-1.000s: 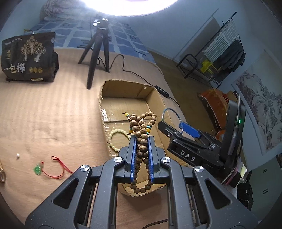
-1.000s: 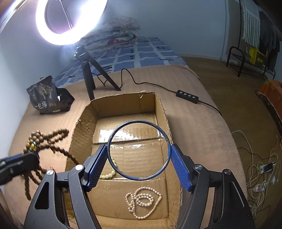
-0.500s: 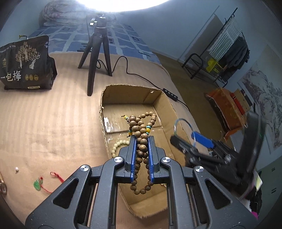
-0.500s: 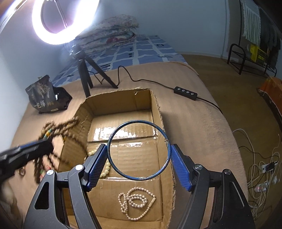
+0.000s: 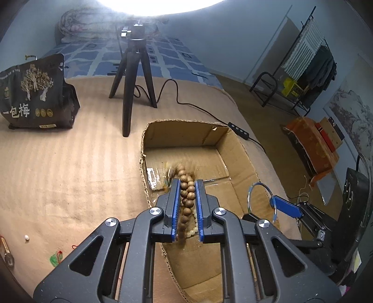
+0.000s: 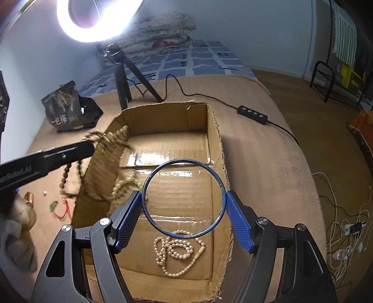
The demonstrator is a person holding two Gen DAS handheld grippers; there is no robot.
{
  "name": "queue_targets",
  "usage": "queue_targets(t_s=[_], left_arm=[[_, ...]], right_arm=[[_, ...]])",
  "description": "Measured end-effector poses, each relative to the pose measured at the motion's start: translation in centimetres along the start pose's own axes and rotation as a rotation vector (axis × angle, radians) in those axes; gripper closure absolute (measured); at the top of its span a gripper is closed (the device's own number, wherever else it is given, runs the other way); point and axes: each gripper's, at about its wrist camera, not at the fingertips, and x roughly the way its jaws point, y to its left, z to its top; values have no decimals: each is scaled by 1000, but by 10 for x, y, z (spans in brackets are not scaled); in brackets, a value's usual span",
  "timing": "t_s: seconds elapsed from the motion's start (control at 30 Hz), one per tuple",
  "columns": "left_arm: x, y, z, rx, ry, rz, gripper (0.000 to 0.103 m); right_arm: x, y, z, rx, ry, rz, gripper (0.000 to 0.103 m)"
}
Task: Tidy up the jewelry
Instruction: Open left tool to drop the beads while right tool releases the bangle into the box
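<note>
**Mia:** What is the biggest thing here?

**Ben:** One bed (image 6: 268, 149) with a tan cover. On it sits one cardboard box (image 6: 214, 130), open on top. Behind the box is one black tripod (image 5: 130, 81) with a ring light (image 6: 98, 21), and one dark snack bag (image 5: 32, 93).

**Mia:** How many grippers?

**Ben:** Two. The right gripper (image 6: 184, 218) is spread wide, and its two blue pads pinch one blue bangle (image 6: 202, 233) over the box.

**Mia:** And the other one?

**Ben:** The left gripper (image 5: 188, 209) has just been opening a little. One string of brown wooden beads (image 5: 186, 193) hangs between its pads at the left wall of the box, all blurry. I cannot tell if the pads press on it.

**Mia:** What is in the box?

**Ben:** One pearl necklace (image 6: 177, 251) and one pale bead bracelet (image 6: 123, 186).

**Mia:** Anything on the bed?

**Ben:** One green pendant (image 5: 54, 258) on red cord and one tiny white bead (image 5: 26, 237).
</note>
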Motion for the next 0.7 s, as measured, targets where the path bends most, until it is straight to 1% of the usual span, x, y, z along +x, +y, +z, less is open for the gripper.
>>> queue_targets(t_s=[0.07,0.17,0.33,0.37,0.4,0.47,0.7], left_arm=[[-2,0,0,4,-6,3,79],[-6,-1,0,10,-6,5,79],[-13,1,1,0,-7,1,79],[-16,1,1,0,-7,2,77],[-17,1,1,-1,-7,3,69],[-21,2,0,-7,-11,4,58],[-49,3,2,0,-39,9,58]], right_arm=[[0,2,-1,-6,6,-4,31],[-1,6,-2,-27,13,-15,31],[-6,15,-2,-50,20,-9,31],[-7,17,-2,-56,22,-11,30],[-8,20,-2,-67,28,-15,29],[-9,23,-3,-85,33,-21,26],[-24,33,-8,-124,32,-48,26]])
